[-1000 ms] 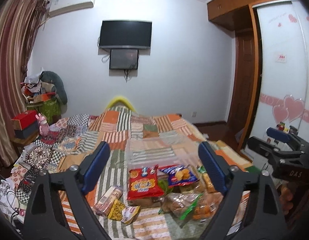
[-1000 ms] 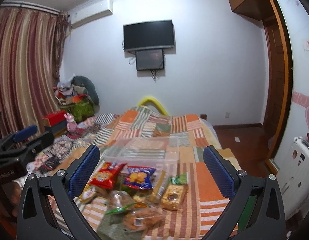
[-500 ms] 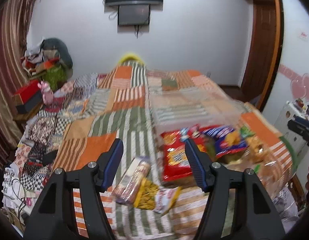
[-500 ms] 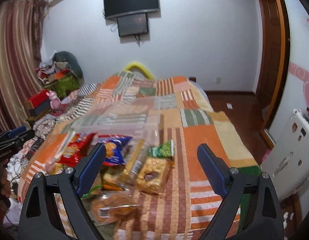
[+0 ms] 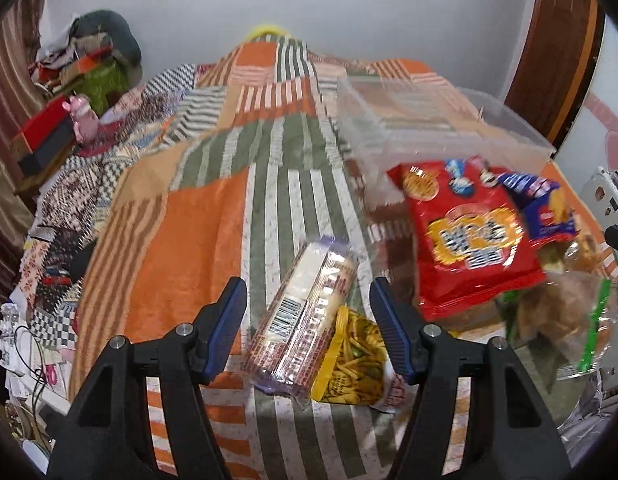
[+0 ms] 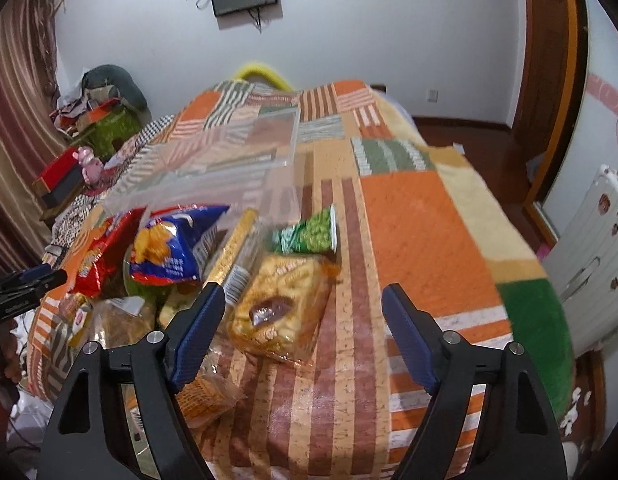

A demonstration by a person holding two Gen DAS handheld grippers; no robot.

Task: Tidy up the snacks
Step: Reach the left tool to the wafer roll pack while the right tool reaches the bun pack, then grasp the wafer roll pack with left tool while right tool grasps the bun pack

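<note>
Cracker pack (image 5: 305, 316): flat on bed (image 5: 197, 232), long axis pointing away, tilted right. Left gripper (image 5: 309, 324): jaws apart, straddling it. Right gripper (image 6: 299, 328): jaws apart above pastry packet (image 6: 281, 308).

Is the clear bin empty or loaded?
Empty: the quilt pattern shows through the bin; the snacks lie outside it.
</note>
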